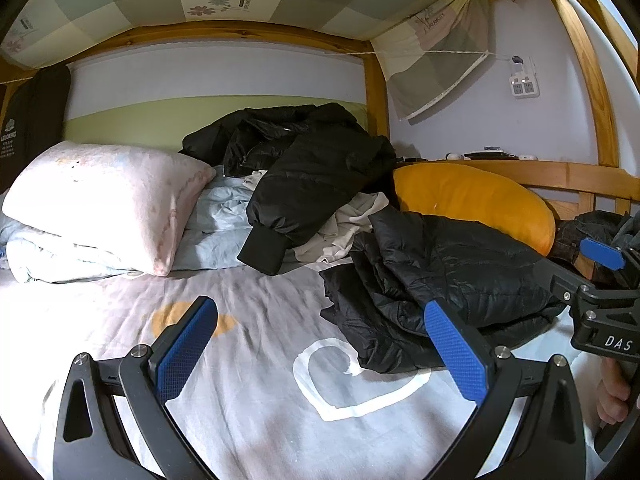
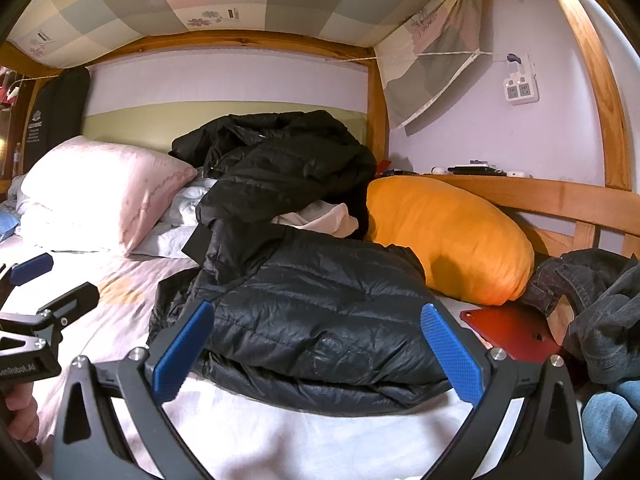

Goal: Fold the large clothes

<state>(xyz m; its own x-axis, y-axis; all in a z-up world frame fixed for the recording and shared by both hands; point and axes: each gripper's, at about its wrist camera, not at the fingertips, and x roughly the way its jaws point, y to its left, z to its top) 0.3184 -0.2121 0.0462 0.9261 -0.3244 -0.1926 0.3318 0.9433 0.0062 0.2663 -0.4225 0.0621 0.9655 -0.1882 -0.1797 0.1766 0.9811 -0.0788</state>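
Blue-padded fingers of my left gripper (image 1: 320,344) spread wide apart over the bedsheet (image 1: 248,400), holding nothing; below them the sheet shows a white heart print and an orange patch. My right gripper (image 2: 318,346) is likewise wide open, its two fingers standing on either side of the folded black puffer jacket (image 2: 320,312) without pinching it. That jacket lies flat on the sheet as a thick, layered bundle, close in front of my right gripper and off to the right in the left wrist view, where its edge sits just behind the right-hand blue pad.

Behind it a second black jacket (image 1: 304,160) is heaped loosely on rumpled pale blue bedding (image 1: 224,216), one sleeve with a dark cuff hanging down toward the sheet. Some cream cloth (image 1: 352,220) pokes out between the two jackets. A pink-white pillow (image 1: 104,200) rests on the left, on top of the folded bedding. An orange cushion (image 2: 448,236) leans against the wooden bed rail (image 2: 560,196) on the right, touching the folded jacket's far corner. A red tablet (image 2: 516,332) lies beside the folded jacket, partly under a pile of dark denim (image 2: 600,300). A white power strip (image 2: 520,90) hangs on the wall above. My hand (image 1: 612,392) shows at the edge, gripping the right gripper's handle.
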